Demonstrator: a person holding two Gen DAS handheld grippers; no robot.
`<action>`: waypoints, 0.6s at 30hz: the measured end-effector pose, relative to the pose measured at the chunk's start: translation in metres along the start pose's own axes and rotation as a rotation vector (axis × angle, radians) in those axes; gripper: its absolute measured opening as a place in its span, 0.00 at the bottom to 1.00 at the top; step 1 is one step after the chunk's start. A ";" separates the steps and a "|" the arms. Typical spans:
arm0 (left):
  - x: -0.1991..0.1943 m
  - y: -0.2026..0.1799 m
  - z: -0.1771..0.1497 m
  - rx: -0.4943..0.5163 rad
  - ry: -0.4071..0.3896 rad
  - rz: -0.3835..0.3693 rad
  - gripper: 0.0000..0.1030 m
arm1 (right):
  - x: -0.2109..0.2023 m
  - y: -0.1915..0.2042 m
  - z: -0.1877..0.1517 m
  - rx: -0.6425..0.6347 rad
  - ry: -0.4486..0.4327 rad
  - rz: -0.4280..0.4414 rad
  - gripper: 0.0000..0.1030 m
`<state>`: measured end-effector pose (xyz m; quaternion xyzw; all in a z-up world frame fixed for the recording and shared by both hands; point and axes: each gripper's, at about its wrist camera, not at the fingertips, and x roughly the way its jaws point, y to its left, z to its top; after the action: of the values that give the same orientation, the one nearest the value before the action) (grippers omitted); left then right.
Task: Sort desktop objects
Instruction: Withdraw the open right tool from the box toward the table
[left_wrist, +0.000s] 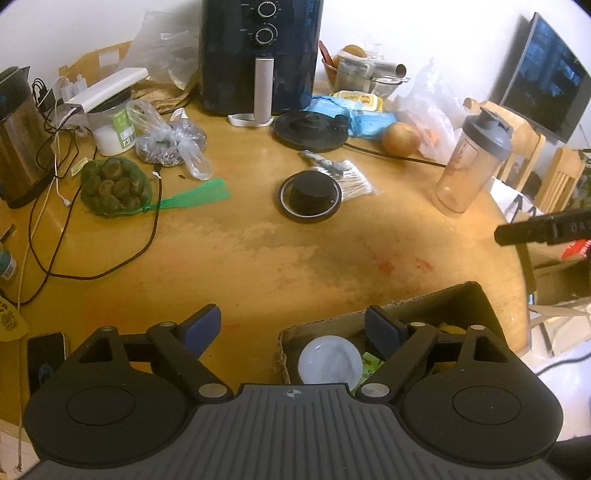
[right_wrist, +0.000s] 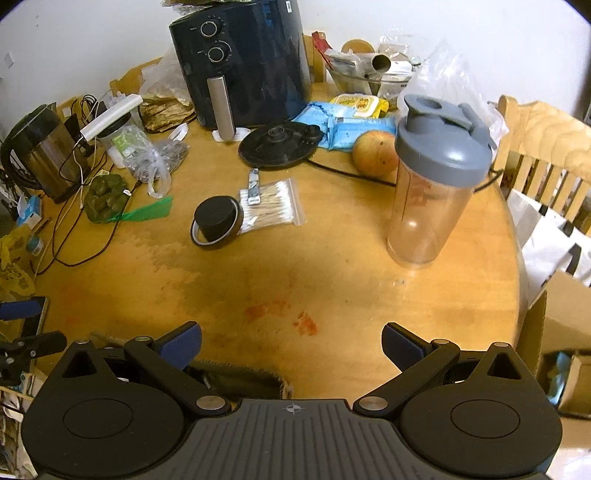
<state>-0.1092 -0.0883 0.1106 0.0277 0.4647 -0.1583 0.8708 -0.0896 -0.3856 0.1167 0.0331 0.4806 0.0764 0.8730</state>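
**A:** Round wooden table (left_wrist: 258, 251), cluttered along the far edge, white wall behind. What's near your claws?

**B:** My left gripper (left_wrist: 293, 328) hangs over the near edge, jaws spread wide, nothing between the pads. Under its right finger sits the cardboard box (left_wrist: 465, 299), and in it a white round lid (left_wrist: 330, 361) plus some yellow and green bits I can't identify.

**A:** And the right?

**B:** My right gripper (right_wrist: 291, 345) is also wide open and empty, above bare tabletop with reddish stains. The box's edge shows just under its left finger.

**A:** Where are the things still out?

**B:** Well ahead of both claws, mid-table: a black cap resting inside a roll of black tape (left_wrist: 309, 198), touching a bag of cotton swabs (left_wrist: 354, 181). The shaker bottle (right_wrist: 430, 177) stands upright ahead and right of my right claw, nearest of the lot. Behind it an onion (right_wrist: 375, 152). Far left, a green net bag (left_wrist: 114, 186) of dark round items, by the kettle (left_wrist: 22, 144).

**A:** Anything touched?

**B:** Nothing.
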 end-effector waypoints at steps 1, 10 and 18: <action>0.000 0.000 0.001 0.000 0.004 -0.005 0.83 | 0.001 -0.001 0.003 -0.008 -0.003 0.001 1.00; 0.000 -0.001 0.003 0.029 0.014 0.002 0.83 | 0.015 0.000 0.027 -0.067 -0.034 0.027 1.00; 0.002 0.005 0.009 -0.011 0.014 -0.002 0.83 | 0.041 0.009 0.050 -0.105 -0.070 0.070 1.00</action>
<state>-0.0995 -0.0863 0.1134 0.0235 0.4715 -0.1566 0.8675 -0.0270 -0.3688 0.1108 0.0067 0.4438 0.1309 0.8865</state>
